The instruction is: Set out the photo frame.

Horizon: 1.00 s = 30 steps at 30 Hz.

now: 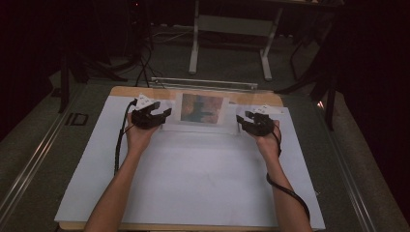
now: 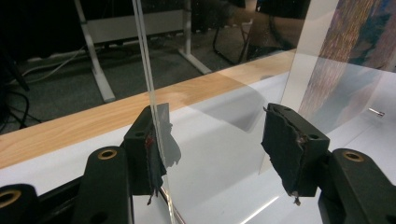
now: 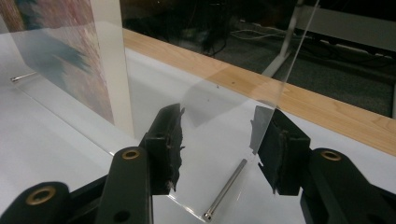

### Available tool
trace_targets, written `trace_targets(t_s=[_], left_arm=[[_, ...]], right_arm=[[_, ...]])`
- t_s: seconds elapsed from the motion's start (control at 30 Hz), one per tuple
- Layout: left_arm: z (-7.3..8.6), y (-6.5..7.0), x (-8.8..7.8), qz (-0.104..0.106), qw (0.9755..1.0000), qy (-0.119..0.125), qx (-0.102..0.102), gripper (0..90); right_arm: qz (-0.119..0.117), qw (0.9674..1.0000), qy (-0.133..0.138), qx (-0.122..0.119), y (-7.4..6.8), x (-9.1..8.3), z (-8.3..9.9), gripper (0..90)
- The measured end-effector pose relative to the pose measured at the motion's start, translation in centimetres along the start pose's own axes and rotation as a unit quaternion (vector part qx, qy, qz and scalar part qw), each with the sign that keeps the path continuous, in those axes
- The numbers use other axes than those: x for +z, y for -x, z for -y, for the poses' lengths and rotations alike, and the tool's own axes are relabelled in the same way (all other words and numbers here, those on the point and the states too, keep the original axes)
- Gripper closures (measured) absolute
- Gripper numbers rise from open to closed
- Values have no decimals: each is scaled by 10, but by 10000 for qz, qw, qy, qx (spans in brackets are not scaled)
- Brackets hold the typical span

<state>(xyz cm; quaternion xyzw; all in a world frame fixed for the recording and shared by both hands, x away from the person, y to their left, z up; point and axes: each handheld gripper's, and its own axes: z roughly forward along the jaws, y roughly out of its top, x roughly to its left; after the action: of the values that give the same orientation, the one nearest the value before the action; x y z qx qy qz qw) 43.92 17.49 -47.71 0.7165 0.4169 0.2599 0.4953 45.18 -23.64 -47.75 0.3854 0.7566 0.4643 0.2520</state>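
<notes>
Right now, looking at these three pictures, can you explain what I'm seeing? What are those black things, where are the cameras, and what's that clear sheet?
A person sits at a table covered in white, holding a black two-jaw gripper in each hand.

The wide picture comes from a camera above, looking down. The left gripper and right gripper flank a clear plastic picture frame with a colourful print inside.

The other two pictures come from small cameras riding on the grippers, looking along their own jaws. In the left gripper view, the left gripper has the frame's clear edge against its left pad, with the other pad standing well off. In the right gripper view, the right gripper straddles the clear panel's other end, with a gap at the left pad. A thin metal pin lies on the clear base sheet.

Nothing looks firmly clamped yet.
</notes>
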Motion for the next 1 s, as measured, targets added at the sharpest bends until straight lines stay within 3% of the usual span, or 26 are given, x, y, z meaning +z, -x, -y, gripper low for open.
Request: trace_targets(t_s=[0.53, 1.0], left_arm=[[-6, -1, 7, -75, 9996, -118, -264, 395], [-9, 4, 0, -76, 9995, -253, -196, 398]], right_arm=[[-15, 9999, -87, 104, 5, 7, -4, 517], [38, 9999, -110, 95, 1, 2, -5, 514]])
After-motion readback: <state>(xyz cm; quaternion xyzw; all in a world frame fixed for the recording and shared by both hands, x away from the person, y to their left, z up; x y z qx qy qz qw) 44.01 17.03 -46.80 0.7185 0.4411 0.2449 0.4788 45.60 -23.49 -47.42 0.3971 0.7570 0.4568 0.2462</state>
